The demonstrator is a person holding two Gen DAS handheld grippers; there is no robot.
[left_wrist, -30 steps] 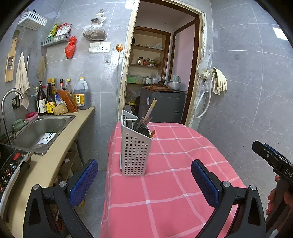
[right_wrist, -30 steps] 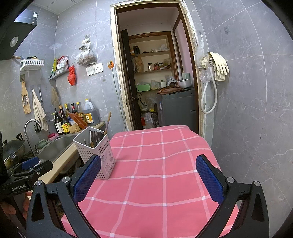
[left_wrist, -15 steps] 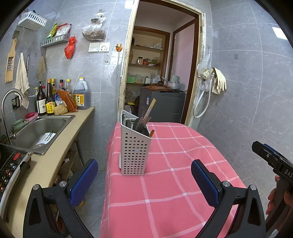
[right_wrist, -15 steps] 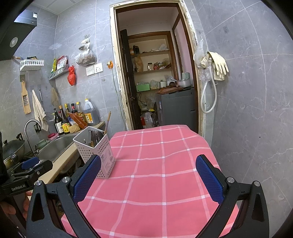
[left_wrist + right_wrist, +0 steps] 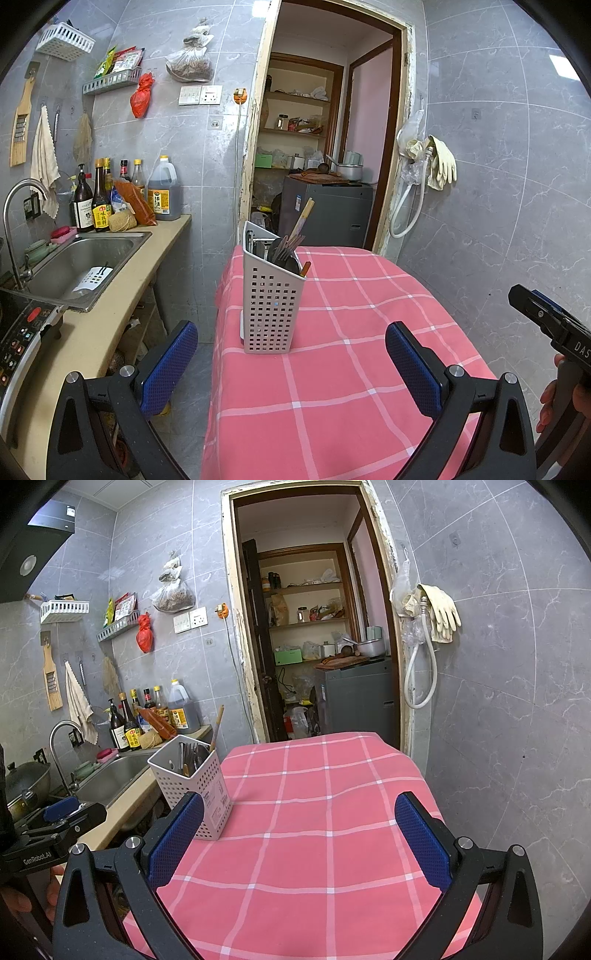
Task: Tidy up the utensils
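A white perforated utensil holder (image 5: 271,306) stands upright on the pink checked tablecloth (image 5: 332,369) near the table's left edge. It holds forks, spoons and wooden chopsticks (image 5: 303,218). It also shows in the right wrist view (image 5: 192,782), at the left. My left gripper (image 5: 291,365) is open and empty, just short of the holder. My right gripper (image 5: 299,842) is open and empty above the near part of the table; its left finger overlaps the holder's base in the view.
A counter with a steel sink (image 5: 79,264), tap and sauce bottles (image 5: 99,206) runs along the left. A stove panel (image 5: 18,332) is at the near left. An open doorway (image 5: 325,155) lies behind the table. Tiled wall with gloves (image 5: 439,162) is at the right.
The left wrist view has shifted very slightly. Both grippers stay open and the holder has not moved.
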